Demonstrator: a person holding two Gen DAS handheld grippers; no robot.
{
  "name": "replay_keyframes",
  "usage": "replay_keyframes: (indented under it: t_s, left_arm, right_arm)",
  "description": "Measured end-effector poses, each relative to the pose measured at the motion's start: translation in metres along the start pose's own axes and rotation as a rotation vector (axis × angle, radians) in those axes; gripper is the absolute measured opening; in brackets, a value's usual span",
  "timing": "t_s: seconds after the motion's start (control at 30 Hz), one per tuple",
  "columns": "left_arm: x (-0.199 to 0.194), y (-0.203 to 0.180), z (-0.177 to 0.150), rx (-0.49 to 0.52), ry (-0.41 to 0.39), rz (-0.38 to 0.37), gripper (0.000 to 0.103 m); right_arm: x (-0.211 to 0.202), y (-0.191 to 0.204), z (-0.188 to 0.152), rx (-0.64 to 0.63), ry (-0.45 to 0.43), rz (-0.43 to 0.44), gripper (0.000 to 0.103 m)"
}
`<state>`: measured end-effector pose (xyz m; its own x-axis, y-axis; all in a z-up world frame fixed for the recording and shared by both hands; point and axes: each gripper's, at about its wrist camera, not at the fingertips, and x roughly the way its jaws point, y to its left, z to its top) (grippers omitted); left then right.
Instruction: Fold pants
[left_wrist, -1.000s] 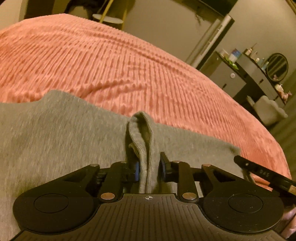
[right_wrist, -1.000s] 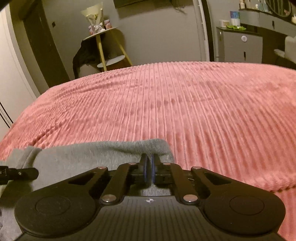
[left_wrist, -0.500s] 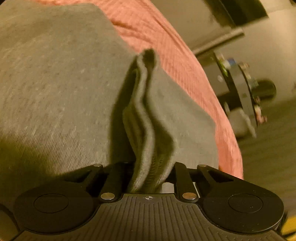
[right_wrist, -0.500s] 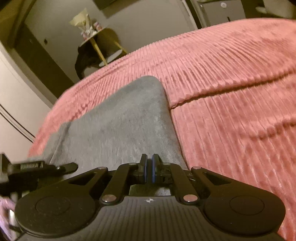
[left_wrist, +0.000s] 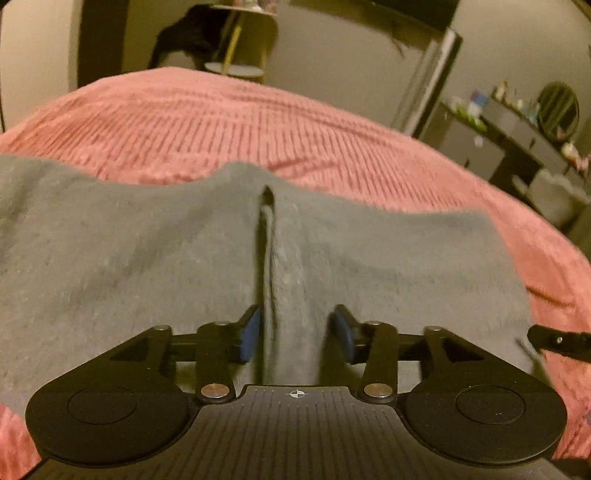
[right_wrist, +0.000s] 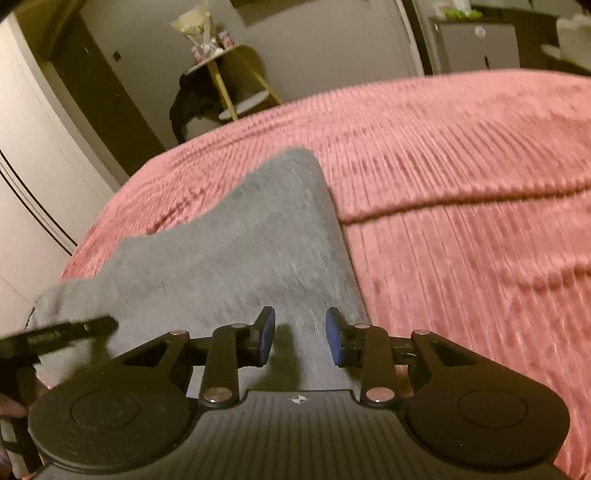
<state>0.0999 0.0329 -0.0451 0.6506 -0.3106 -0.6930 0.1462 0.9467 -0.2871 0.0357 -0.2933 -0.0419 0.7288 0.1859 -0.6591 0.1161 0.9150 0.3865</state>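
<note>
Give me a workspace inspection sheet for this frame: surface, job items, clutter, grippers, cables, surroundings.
Surface: bed with pink ribbed blanket.
Job's things: grey pants lying on the blanket, a raised fold ridge running down the middle.
Clutter: nothing seen on the bed.
Grippers: left gripper jaws opening, ridge between the pads, not pressed; right gripper jaws opening over flat pants fabric.
Cables: nothing seen.
Surroundings: yellow-legged side table, dark dresser with round mirror.
</note>
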Motion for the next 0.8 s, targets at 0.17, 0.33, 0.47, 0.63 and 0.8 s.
replay_keyframes:
  t_s: [0.17,0.33,0.47,0.63,0.8]
  left_arm:
    - [0.028,0.01,0.037,-0.135,0.008,-0.101,0.07]
    - [0.069,0.017,0.051,-0.219,0.119,-0.095,0.03]
    - [0.059,-0.003,0.065,-0.103,0.034,-0.038,0.022]
    - [0.069,-0.021,0.068,0.033,0.016,0.06,0.029]
    - [0.074,-0.028,0.05,0.148,-0.009,0.166,0.059]
  right_arm:
    - [0.022,0.015,0.014,-0.043,-0.012,-0.011,0.03]
    - [0.053,0.022,0.022,-0.122,-0.008,-0.072,0.028]
    - [0.061,0.027,0.031,-0.19,-0.052,-0.116,0.023]
    - [0.079,0.026,0.037,-0.169,-0.097,-0.158,0.023]
    - [0.089,0.035,0.015,-0.339,-0.167,-0.204,0.025]
